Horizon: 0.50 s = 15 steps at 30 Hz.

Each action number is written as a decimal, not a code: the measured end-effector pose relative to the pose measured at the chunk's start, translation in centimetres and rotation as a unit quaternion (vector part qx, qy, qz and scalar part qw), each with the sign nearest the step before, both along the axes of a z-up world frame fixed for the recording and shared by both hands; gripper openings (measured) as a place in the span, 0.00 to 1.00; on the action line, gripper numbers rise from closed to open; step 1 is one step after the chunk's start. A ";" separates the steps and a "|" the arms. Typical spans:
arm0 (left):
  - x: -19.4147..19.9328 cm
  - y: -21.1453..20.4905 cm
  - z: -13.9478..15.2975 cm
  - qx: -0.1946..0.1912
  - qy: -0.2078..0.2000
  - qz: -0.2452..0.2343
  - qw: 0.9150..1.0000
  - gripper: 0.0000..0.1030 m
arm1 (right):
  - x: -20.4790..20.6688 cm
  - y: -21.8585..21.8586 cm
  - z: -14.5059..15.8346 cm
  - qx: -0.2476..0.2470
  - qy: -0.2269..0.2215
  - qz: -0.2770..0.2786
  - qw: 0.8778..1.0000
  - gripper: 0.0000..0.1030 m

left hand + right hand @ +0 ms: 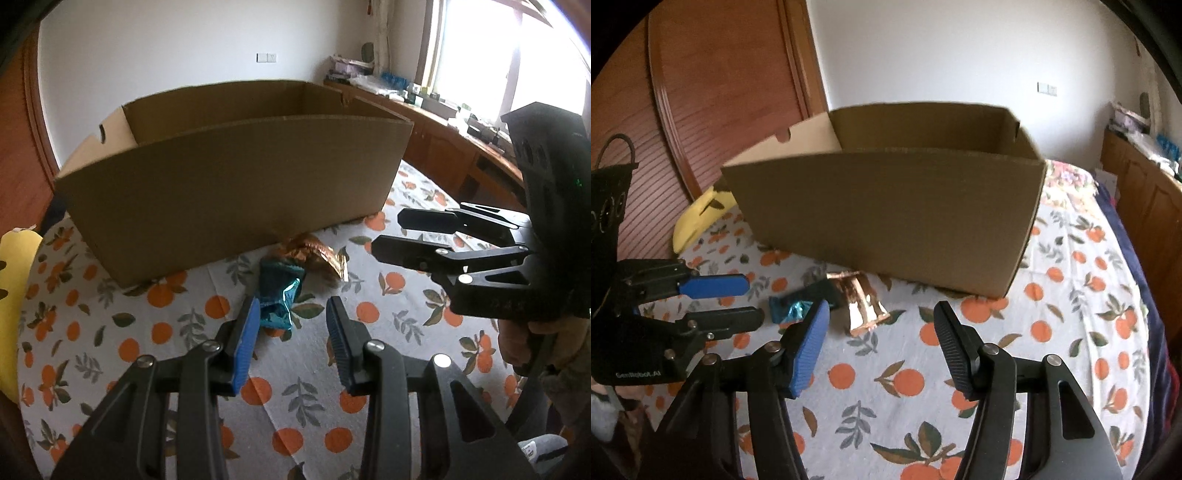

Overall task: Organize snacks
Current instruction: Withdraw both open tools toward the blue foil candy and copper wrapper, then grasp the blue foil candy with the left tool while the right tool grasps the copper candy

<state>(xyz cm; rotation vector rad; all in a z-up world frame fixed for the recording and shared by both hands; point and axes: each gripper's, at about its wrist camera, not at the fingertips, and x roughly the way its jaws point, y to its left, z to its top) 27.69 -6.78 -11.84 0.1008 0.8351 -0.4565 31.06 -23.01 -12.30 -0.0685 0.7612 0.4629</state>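
A blue foil snack packet (277,297) lies on the orange-print tablecloth, and a copper foil packet (320,256) lies just behind it, near the front wall of an open cardboard box (236,192). My left gripper (291,314) is open and empty, its fingers just short of the blue packet. My right gripper (881,317) is open and empty, hovering near the copper packet (862,301); the blue packet (798,304) lies to its left. In the right wrist view the left gripper (753,300) is at the left; in the left wrist view the right gripper (386,232) is at the right.
The tablecloth (1052,332) covers a round table. A yellow object (698,218) lies at the table's left edge beside the box (894,218). A wooden door (720,92) stands behind. A cluttered wooden sideboard (443,122) runs under the window at right.
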 end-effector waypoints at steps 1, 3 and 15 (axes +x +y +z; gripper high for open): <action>0.2 -0.1 -0.2 0.002 0.002 -0.001 1.000 0.36 | 0.2 0.1 -0.1 -0.001 0.003 0.001 1.000 0.57; 0.5 -0.3 -0.6 0.003 0.008 -0.001 1.000 0.36 | 0.5 0.3 -0.5 0.001 0.012 0.008 1.000 0.54; 3.3 -0.9 -2.2 0.006 0.021 0.005 1.000 0.36 | 2.4 1.4 -1.9 -0.003 0.046 0.041 0.998 0.45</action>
